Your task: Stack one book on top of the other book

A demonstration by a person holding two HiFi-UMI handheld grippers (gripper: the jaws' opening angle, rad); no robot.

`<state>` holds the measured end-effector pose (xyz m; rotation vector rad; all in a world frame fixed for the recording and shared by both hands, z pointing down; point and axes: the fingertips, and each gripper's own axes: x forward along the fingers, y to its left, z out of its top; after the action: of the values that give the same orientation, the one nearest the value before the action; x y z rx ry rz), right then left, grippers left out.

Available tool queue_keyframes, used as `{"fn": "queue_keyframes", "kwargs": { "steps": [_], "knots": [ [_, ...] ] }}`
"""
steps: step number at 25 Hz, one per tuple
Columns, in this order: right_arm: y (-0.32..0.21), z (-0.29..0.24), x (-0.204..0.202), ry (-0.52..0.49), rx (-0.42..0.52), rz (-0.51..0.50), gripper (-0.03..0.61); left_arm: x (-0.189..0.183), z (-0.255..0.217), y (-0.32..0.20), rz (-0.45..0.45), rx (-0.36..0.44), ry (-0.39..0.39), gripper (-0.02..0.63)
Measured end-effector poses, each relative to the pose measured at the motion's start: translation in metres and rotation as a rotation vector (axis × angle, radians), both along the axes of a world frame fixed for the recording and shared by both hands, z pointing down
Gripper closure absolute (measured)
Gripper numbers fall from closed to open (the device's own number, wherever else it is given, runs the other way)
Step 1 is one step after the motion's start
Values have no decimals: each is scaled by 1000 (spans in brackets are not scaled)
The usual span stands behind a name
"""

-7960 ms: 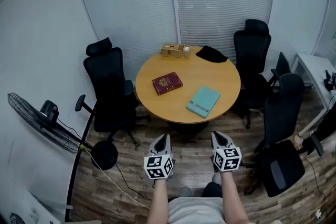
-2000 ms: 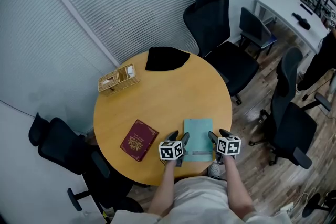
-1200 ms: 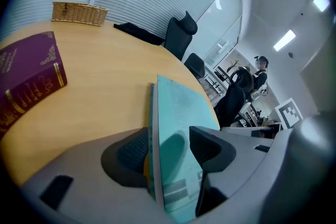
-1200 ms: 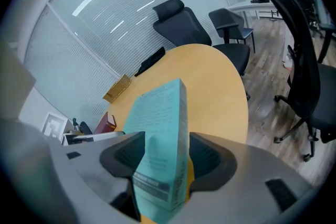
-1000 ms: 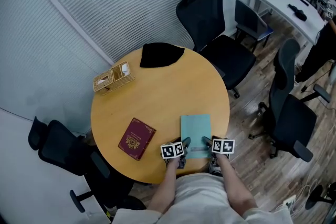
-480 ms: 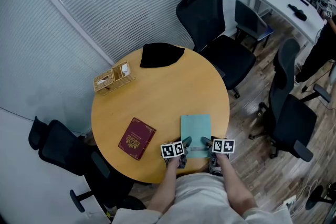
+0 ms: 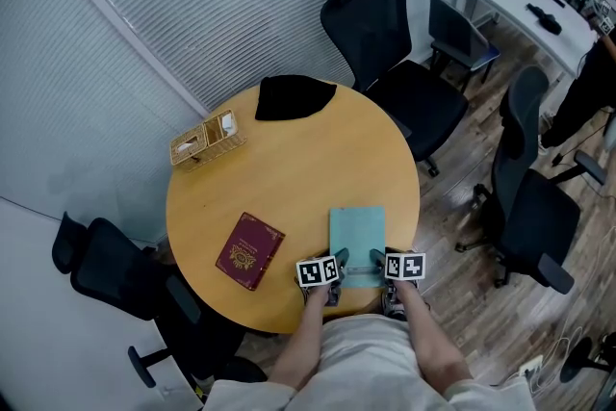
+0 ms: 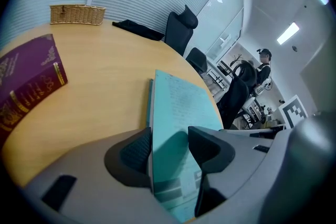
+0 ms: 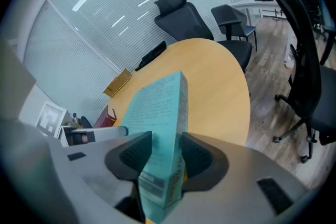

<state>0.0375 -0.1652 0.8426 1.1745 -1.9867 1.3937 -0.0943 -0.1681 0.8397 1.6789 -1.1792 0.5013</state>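
- Teal book (image 7: 357,236) lies at the near edge of the bench (image 7: 289,159), where you can take it from both sides.
- Your right hand-held gripper (image 9: 164,157) has just been closing and now pinches the book's right edge.
- Your left hand-held gripper (image 8: 170,149) has been narrowing too, but only straddles the left edge, with one pad clear of it.
- The maroon book (image 7: 249,250), apart to the left, looks like the base for the stack.

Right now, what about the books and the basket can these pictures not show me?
maroon book: left gripper view, cut off by the picture's left edge.
teal book cover print: left gripper view, too blurred to read.
basket contents: head view, too small; left gripper view, behind its wall.
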Motion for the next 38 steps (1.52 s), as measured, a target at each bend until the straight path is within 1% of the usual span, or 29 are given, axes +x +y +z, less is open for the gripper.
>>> {"fn": "queue_keyframes", "kwargs": {
  "steps": [5,11,16,21,25,31,34,38],
  "knots": [
    [0,-10,-10,-2,23,-35,397,-9,-9,-3,-17,17,-16,376],
    [-9,-37,-21,-12,97,-61,399,-20,-36,-13,-55,96,-50,377],
    [-14,-58,-44,-42,154,-119,400,-42,-57,-19,-66,149,-67,377],
    [-8,-68,-82,-66,171,-226,402,-78,-75,-10,-90,187,-115,377],
    [3,-74,-112,-83,177,-319,402,-108,-84,2,-102,201,-144,377],
    [26,-75,-155,-79,183,-471,402,-149,-91,13,-44,213,-181,377],
    [35,-78,-175,-82,189,-540,400,-169,-92,16,-23,218,-170,376],
    [48,-80,-200,-73,197,-630,396,-192,-95,18,40,219,-161,376]
  ]
}}
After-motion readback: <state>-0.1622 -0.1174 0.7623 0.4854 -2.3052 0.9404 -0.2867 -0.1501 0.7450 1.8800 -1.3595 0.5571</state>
